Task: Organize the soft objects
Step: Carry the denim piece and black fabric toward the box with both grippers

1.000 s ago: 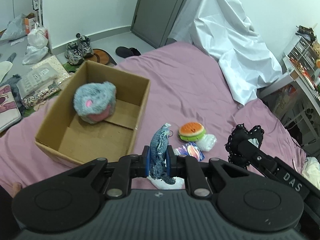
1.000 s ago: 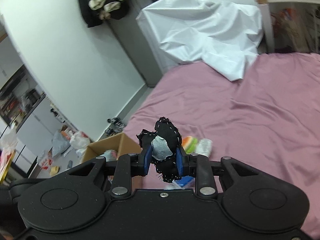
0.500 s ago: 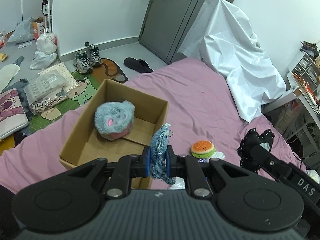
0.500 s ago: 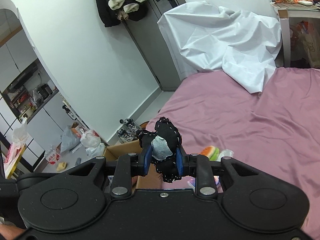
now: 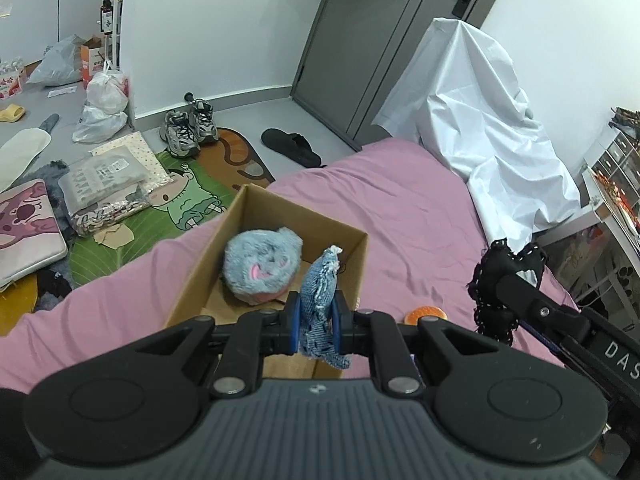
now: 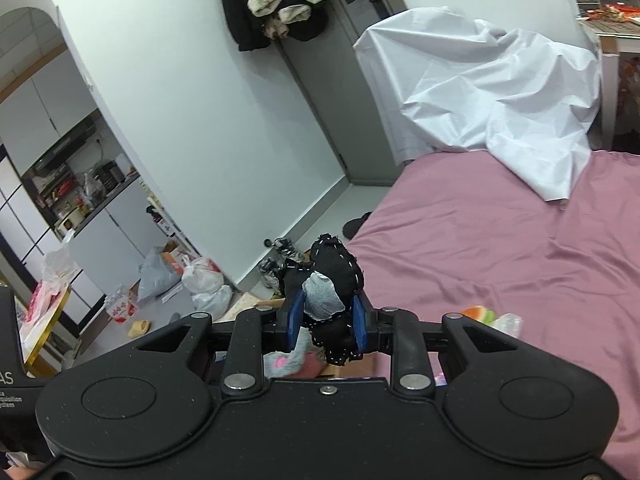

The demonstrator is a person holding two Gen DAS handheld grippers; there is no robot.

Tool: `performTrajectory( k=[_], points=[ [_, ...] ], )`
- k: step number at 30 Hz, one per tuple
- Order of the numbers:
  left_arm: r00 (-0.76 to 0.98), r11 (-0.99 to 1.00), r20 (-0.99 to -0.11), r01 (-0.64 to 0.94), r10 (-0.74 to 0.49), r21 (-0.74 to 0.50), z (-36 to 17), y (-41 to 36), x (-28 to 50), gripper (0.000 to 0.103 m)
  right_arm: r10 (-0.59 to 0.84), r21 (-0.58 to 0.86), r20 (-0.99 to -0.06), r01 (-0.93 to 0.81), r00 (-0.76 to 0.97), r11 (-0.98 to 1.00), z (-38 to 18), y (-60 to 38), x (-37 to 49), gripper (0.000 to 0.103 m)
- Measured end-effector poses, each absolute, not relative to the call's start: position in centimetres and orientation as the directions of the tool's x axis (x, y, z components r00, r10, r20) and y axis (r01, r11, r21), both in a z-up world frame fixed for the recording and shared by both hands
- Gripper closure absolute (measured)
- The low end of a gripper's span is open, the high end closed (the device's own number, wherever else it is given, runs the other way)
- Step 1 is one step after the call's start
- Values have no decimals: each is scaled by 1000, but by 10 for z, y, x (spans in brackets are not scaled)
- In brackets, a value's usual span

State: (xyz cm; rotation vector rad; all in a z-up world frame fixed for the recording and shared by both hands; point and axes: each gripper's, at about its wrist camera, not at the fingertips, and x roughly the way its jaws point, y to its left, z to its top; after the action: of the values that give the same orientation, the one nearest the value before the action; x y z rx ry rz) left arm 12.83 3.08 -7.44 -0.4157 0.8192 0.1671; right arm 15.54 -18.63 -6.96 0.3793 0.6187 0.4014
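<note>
My left gripper (image 5: 316,316) is shut on a blue denim soft toy (image 5: 320,288), held above the near end of an open cardboard box (image 5: 228,228) on the pink bed. A fluffy grey-and-pink plush (image 5: 260,266) lies inside the box. My right gripper (image 6: 326,322) is shut on a black soft toy with white stitching (image 6: 336,268) that has a grey patch; in the left wrist view this black toy (image 5: 500,280) hangs to the right of the box. An orange burger plush (image 5: 426,314) lies on the bed behind the left gripper, half hidden.
A white sheet (image 5: 480,136) drapes over something at the bed's far end. On the floor to the left lie shoes (image 5: 188,128), a slipper (image 5: 292,146), plastic bags (image 5: 104,108) and a cartoon mat (image 5: 176,196). A grey door (image 5: 384,36) stands behind.
Both grippers have risen and moved toward the box with their toys. The box now sits straight ahead of the left gripper, and the burger plush has slipped behind its body.
</note>
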Motion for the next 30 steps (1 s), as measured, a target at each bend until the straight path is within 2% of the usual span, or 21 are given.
performTrajectory(
  k=[19, 30],
  points=[
    [642, 920, -766, -294, -11, -260, -95, 71, 154, 89, 560, 522, -462, -300, 688, 799, -93, -178, 159, 77],
    [574, 915, -819, -318, -21, -246, -129, 79, 172, 89, 571, 538, -499, -283, 651, 794, -112, -166, 168, 77]
  ],
)
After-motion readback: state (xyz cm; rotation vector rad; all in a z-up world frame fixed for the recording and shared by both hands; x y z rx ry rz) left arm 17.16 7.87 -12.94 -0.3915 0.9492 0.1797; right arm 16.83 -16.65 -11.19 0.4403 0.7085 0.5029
